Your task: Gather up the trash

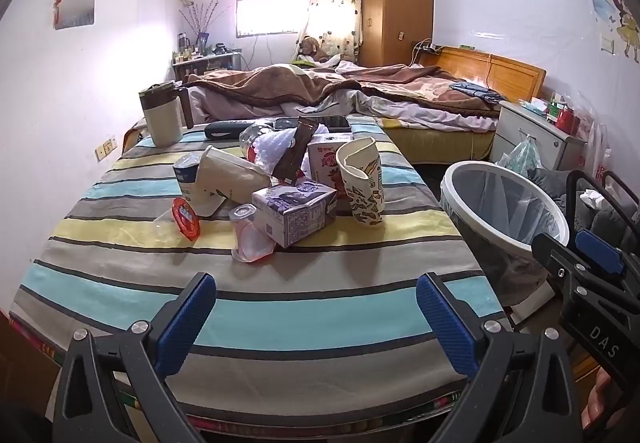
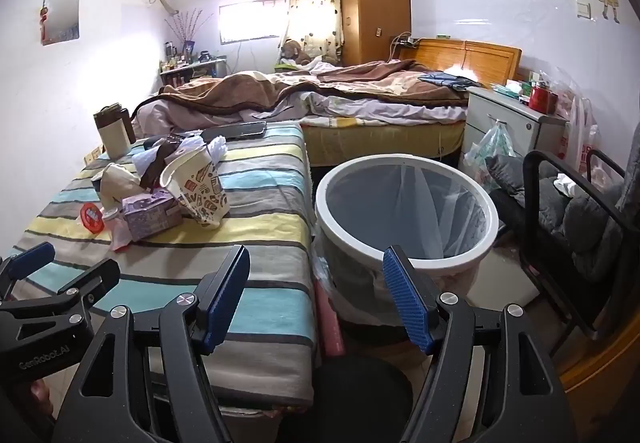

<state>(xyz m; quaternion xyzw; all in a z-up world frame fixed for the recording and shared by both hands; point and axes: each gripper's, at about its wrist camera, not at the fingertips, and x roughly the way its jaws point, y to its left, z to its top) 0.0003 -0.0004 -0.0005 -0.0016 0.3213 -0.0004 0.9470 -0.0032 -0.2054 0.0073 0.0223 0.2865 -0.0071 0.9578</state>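
Observation:
A pile of trash lies on the striped table (image 1: 280, 307): a patterned paper cup (image 1: 362, 183), a purple carton (image 1: 296, 213), a red-and-white carton (image 1: 326, 159), a crushed beige cup (image 1: 228, 173), a red lid (image 1: 186, 219), a clear plastic cup (image 1: 248, 235) and a brown wrapper (image 1: 298, 151). The white-rimmed trash bin (image 2: 404, 203) with a clear liner stands right of the table. My left gripper (image 1: 316, 307) is open and empty over the table's near edge. My right gripper (image 2: 316, 291) is open and empty, in front of the bin.
A beige mug with brown lid (image 1: 164, 115), a phone (image 1: 334, 122) and a dark case (image 1: 230, 129) sit at the table's far end. A bed (image 1: 360, 95) lies beyond. A white nightstand (image 2: 516, 123) and a dark chair (image 2: 576, 203) stand right of the bin.

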